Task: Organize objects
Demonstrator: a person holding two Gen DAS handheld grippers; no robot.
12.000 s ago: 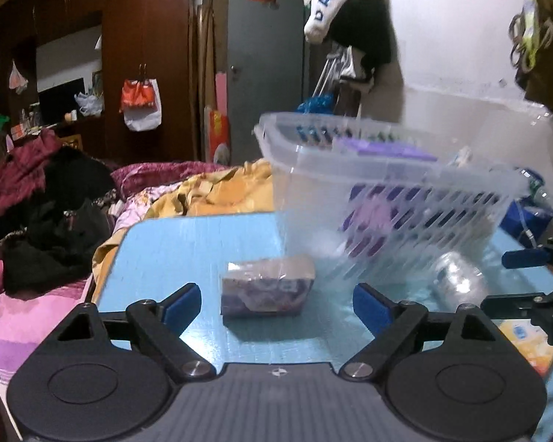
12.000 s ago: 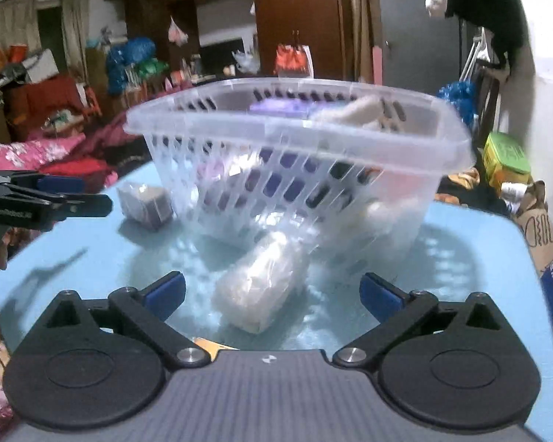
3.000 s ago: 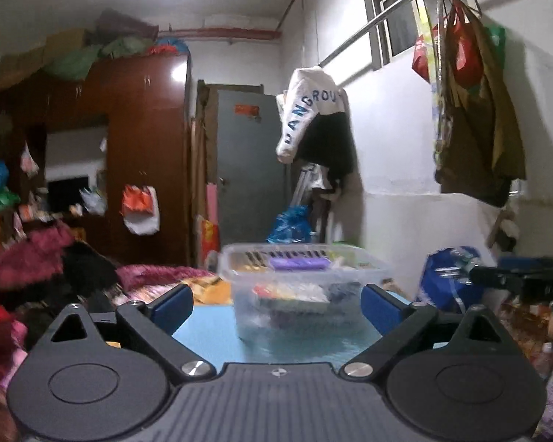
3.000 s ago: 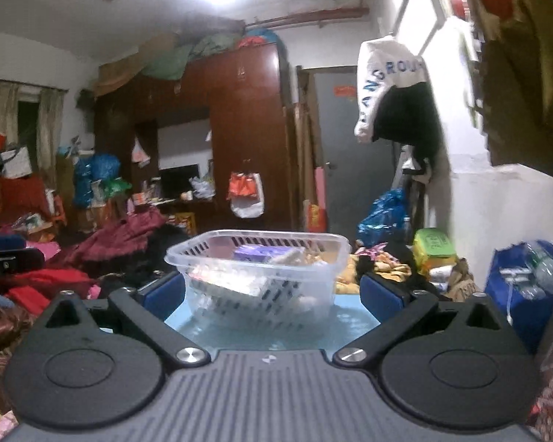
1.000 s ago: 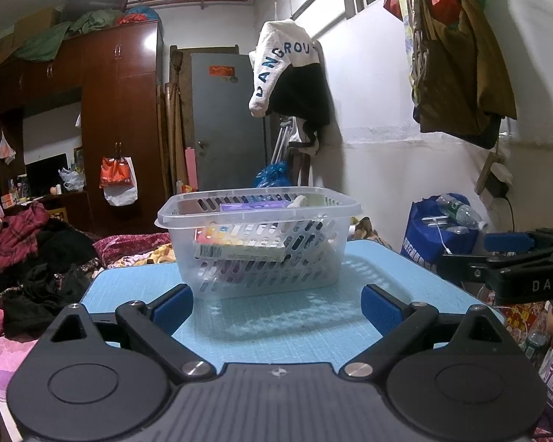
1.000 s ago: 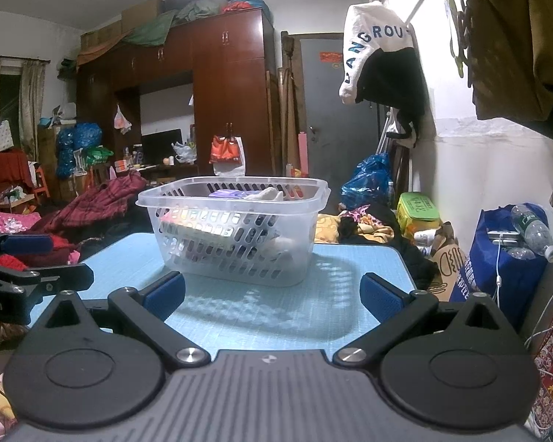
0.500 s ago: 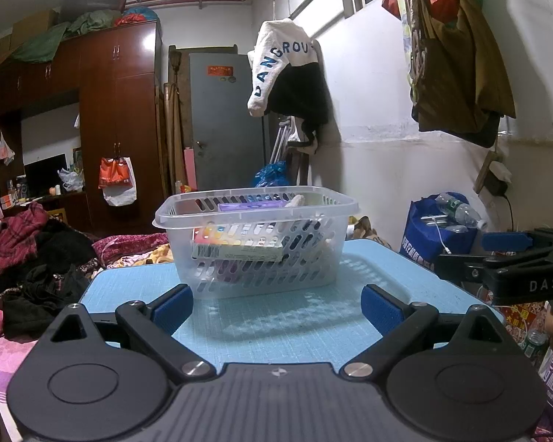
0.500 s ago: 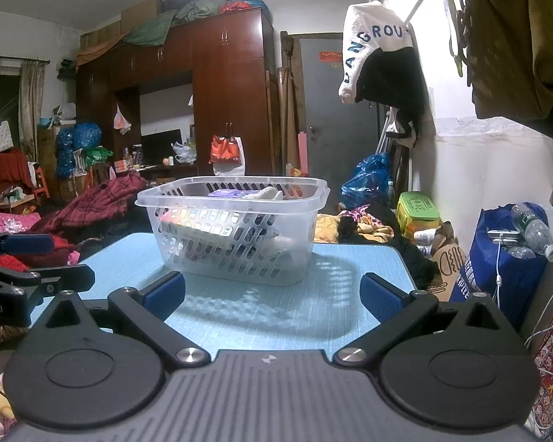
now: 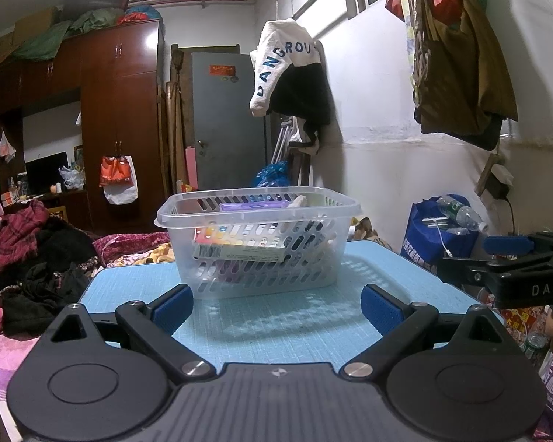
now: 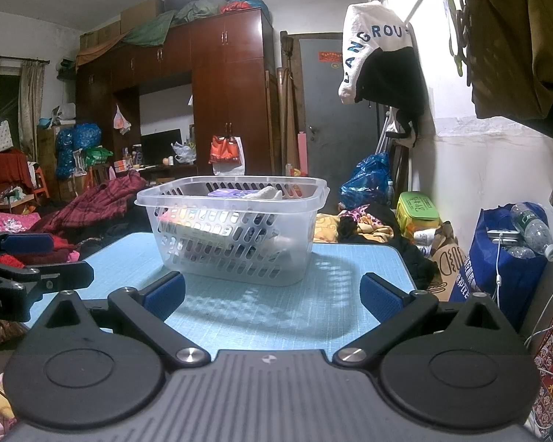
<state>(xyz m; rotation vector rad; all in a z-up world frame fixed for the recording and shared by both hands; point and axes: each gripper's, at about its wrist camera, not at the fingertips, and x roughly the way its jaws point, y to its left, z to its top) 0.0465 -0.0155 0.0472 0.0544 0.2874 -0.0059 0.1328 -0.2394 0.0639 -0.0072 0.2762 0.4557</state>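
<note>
A clear plastic basket (image 9: 324,276) stands on the light blue table (image 9: 284,328); it also shows in the right wrist view (image 10: 295,272). Inside lie a colourful flat box (image 9: 239,245), a purple packet (image 9: 254,205) and other items. My left gripper (image 9: 276,307) is open and empty, held back from the basket's near side. My right gripper (image 10: 272,296) is open and empty, also short of the basket. Each gripper shows at the edge of the other's view: the right one (image 9: 505,261), the left one (image 10: 29,258).
A blue bag with water bottles (image 10: 505,258) stands on the floor right of the table. Clothes are heaped on a bed (image 9: 29,258) to the left. A jacket hangs on the wall (image 9: 291,73) behind. A dark wardrobe (image 10: 221,103) fills the back.
Twelve seconds ago both grippers were close over loose packets by the basket. Now they are pulled back and level, and the packets are off the table. In the last second, almost no motion.
</note>
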